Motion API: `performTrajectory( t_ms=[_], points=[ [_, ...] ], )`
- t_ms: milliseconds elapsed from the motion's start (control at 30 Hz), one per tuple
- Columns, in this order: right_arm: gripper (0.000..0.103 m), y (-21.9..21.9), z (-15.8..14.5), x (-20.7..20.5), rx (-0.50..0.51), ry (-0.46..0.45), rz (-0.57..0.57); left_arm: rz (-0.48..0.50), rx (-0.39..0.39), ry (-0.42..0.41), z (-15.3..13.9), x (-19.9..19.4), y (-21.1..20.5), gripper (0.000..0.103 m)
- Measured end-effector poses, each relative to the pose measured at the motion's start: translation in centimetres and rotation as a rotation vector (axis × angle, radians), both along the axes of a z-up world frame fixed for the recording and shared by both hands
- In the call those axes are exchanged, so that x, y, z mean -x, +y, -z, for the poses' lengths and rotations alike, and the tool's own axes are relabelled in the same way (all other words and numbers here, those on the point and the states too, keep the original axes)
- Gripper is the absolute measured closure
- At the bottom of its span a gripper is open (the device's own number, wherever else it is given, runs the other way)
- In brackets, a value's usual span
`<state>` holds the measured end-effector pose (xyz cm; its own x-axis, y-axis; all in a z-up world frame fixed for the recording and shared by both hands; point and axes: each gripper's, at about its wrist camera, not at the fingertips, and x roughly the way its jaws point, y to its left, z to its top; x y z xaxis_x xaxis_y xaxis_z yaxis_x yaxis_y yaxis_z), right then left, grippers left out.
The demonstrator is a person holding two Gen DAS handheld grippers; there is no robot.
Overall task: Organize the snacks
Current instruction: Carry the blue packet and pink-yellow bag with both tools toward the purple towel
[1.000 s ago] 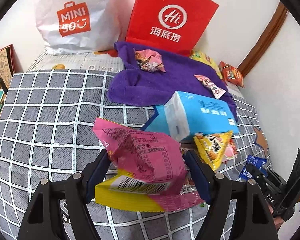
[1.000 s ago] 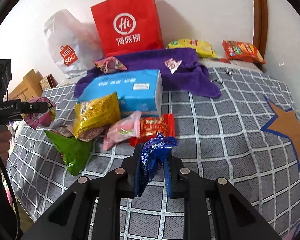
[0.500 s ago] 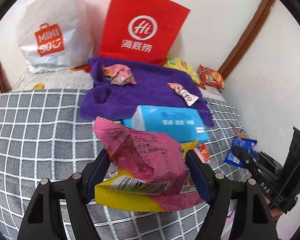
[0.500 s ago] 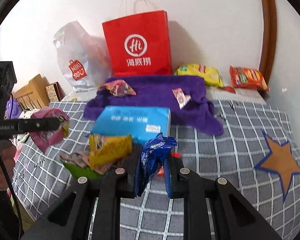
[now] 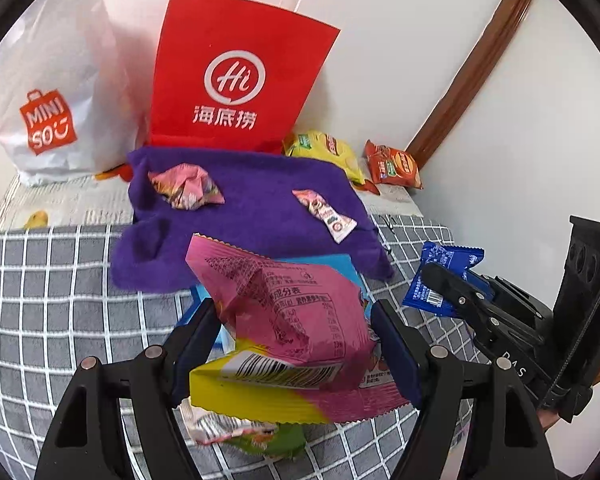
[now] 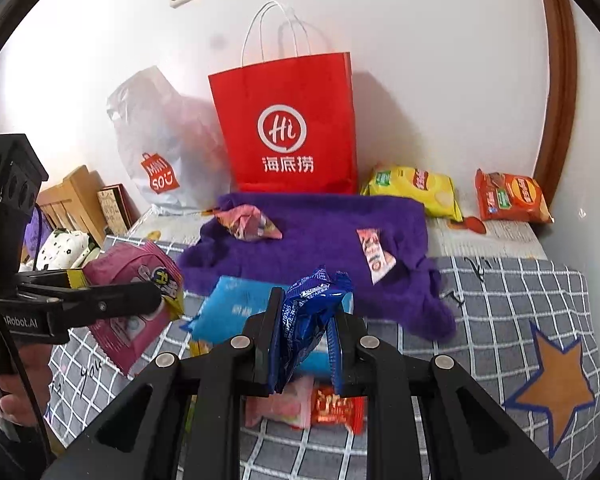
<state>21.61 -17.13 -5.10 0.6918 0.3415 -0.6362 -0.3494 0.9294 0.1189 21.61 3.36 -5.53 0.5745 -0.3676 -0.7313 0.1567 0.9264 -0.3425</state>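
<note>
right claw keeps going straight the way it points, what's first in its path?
Probably the blue tissue pack, lying right beyond the right claw and its blue packet. If it clears the pack, the purple towel is next. Depth is unclear.

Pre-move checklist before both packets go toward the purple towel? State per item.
1. Left gripper shut on pink snack packet: ok.
2. Right gripper shut on blue snack packet: ok.
3. Both packets lifted off the checked bedspread: ok.
4. Bare space on purple towel between crumpled wrapper and small sachet: ok.
5. Grippers apart from each other: ok.
6. Red bag open at top: cannot tell.
</note>
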Motion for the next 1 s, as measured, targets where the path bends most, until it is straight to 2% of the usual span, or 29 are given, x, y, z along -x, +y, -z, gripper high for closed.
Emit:
performTrajectory(
  t_ms=[567,833,1000],
  points=[
    [0.083,1.2,-1.7,-8.7,0.003,-0.006,0.008,-0.035,-0.056,-0.027,-2.3,-7.1,1.4,0.027],
    [0.083,2.5,-2.5,-12.6,-0.005,-0.025,-0.006,-0.044,-0.049,-0.023,-1.8,-10.8,2.1,0.027],
    [0.083,3.4,-1.5,-14.8,0.006,-0.013,-0.024,-0.065,-0.057,-0.005,-0.2,-12.7,2.8,0.027]
  ],
)
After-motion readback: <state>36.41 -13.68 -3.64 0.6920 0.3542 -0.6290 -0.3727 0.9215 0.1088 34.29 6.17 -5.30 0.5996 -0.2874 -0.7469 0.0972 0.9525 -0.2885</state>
